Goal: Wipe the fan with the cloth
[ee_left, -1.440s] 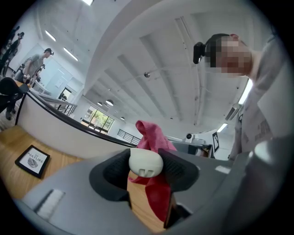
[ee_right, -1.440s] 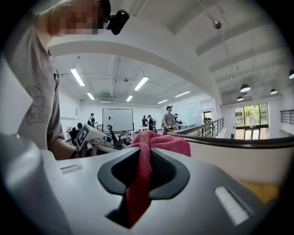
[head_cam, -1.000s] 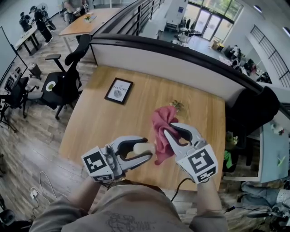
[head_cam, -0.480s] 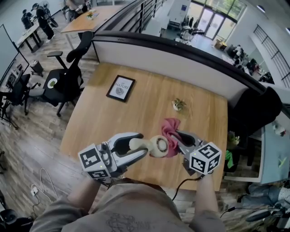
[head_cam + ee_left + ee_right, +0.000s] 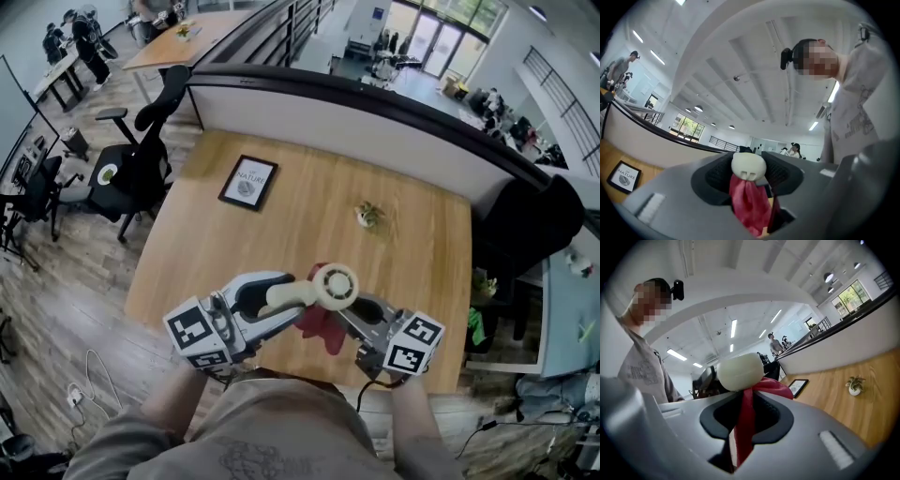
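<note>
A small cream hand fan (image 5: pixel 335 284) is held above the wooden table (image 5: pixel 309 206), its round head facing up at me. My left gripper (image 5: pixel 294 300) is shut on the fan's handle. In the left gripper view the fan's cream end (image 5: pixel 748 166) sits between the jaws, with the red cloth (image 5: pixel 750 202) hanging just beyond. My right gripper (image 5: pixel 336 321) is shut on the red cloth (image 5: pixel 317 323), which lies bunched right under the fan's head. From the right gripper view the cloth (image 5: pixel 745 423) runs up between the jaws to the fan (image 5: pixel 739 371).
On the table lie a black framed picture (image 5: pixel 247 182) at the far left and a tiny potted plant (image 5: pixel 367 216) at the far right. Office chairs (image 5: pixel 141 169) stand left of the table. A dark chair (image 5: pixel 525 225) stands to its right.
The fan has turned so that its round head faces up. My right gripper has rolled and sunk, carrying the cloth from beside the fan to under its head. My left gripper stayed put.
</note>
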